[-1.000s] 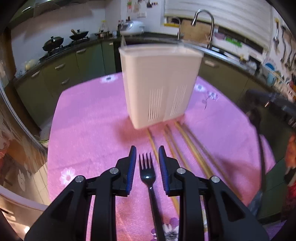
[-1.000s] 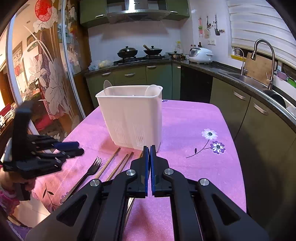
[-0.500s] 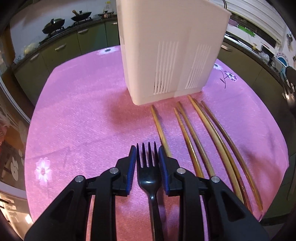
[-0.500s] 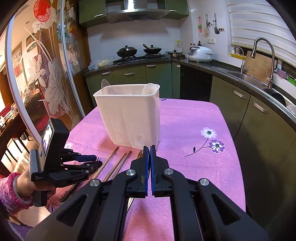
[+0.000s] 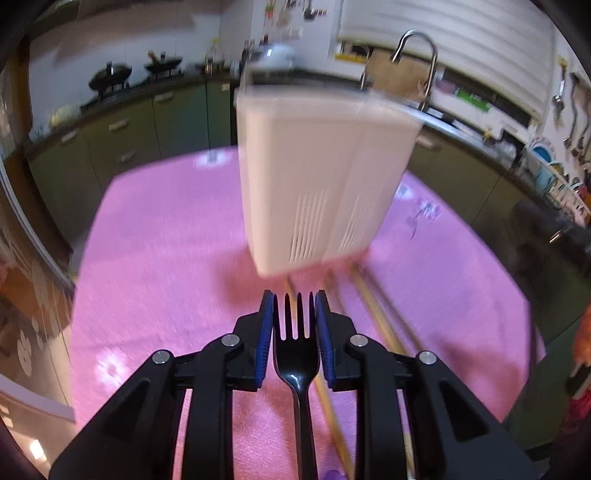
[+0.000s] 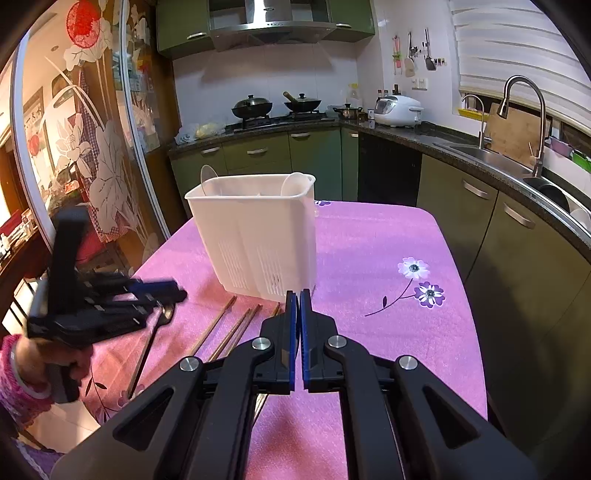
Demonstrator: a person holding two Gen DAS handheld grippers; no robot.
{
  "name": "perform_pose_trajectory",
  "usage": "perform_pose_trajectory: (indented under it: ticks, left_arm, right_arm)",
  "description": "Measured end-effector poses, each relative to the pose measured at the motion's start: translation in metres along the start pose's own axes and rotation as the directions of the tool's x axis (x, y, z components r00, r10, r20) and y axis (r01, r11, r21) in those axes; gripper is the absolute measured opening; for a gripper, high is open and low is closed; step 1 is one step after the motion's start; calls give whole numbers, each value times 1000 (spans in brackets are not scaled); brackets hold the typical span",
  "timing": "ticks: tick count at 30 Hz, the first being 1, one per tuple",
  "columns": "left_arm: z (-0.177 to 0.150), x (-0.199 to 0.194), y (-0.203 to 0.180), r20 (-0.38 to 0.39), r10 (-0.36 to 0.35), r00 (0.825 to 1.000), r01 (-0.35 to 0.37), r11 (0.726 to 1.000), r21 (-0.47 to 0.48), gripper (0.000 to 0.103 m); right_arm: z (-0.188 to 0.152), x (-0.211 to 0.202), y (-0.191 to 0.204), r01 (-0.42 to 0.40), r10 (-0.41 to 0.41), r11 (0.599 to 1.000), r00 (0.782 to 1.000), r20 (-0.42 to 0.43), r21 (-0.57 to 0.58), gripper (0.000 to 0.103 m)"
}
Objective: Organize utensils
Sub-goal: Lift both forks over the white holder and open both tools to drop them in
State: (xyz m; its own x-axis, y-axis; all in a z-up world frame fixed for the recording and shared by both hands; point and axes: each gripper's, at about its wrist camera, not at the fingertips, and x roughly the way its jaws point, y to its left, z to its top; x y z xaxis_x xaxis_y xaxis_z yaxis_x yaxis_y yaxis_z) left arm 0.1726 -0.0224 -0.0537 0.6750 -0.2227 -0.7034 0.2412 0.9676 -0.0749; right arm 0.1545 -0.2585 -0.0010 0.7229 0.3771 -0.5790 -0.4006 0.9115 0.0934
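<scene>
Gripping a black fork (image 5: 295, 354) by its head, tines forward, the left gripper (image 5: 294, 314) has its fingers just closed further, blue pads against both edges, above the pink worktop (image 5: 155, 258). White utensil caddy (image 5: 314, 177) stands ahead; chopsticks (image 6: 236, 328) lie before it. Right gripper (image 6: 295, 295): fingers fully together, holding nothing.

Kitchen backdrop around the pink surface

A pink flowered cloth (image 6: 373, 258) is covering the surface; behind it two lidded woks (image 6: 252, 106) are sitting on the stove under a steel range hood (image 6: 267, 27), a white rice cooker (image 6: 398, 106) is standing right of them, and a curved tap (image 6: 524, 110) is arching over the sink further right.
</scene>
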Motion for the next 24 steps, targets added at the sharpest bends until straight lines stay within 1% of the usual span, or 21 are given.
perform_pose_trajectory:
  ticks: [4, 6, 9, 16, 19, 21, 22, 23, 24]
  left_arm:
    - [26, -37, -9, 99, -9, 995, 5, 999, 35, 22]
    - [38, -49, -13, 129, -19, 991, 14, 999, 47, 22]
    - [55, -62, -18, 163, -31, 986, 22, 998, 52, 22]
    - [92, -85, -21, 228, -31, 973, 13, 997, 79, 22]
    - [117, -95, -24, 274, -14, 962, -9, 997, 83, 22]
    - [135, -101, -25, 324, 3, 946, -31, 996, 81, 22]
    - [144, -104, -25, 353, 14, 935, -44, 996, 75, 22]
    - [151, -106, -26, 371, 17, 929, -46, 996, 70, 22]
    - [158, -107, -25, 395, 26, 918, -54, 997, 60, 22]
  right_arm:
    - [1, -3, 1, -1, 1, 1000, 1000, 8, 0, 3]
    - [1, -5, 1, -1, 1, 1000, 1000, 13, 2, 3]
    - [1, -8, 1, -3, 2, 1000, 1000, 20, 4, 3]
    - [3, -13, -3, -1, 1, 1000, 1000, 29, 11, 3]
    - [3, -13, -5, -2, 2, 1000, 999, 32, 17, 3]
    - [3, -13, -6, -4, 3, 1000, 999, 33, 21, 3]
    - [3, -13, -7, -4, 3, 1000, 999, 33, 23, 3]
    - [2, -13, -8, -5, 4, 1000, 999, 34, 27, 3]
    - [2, -13, -9, -6, 5, 1000, 999, 34, 28, 3]
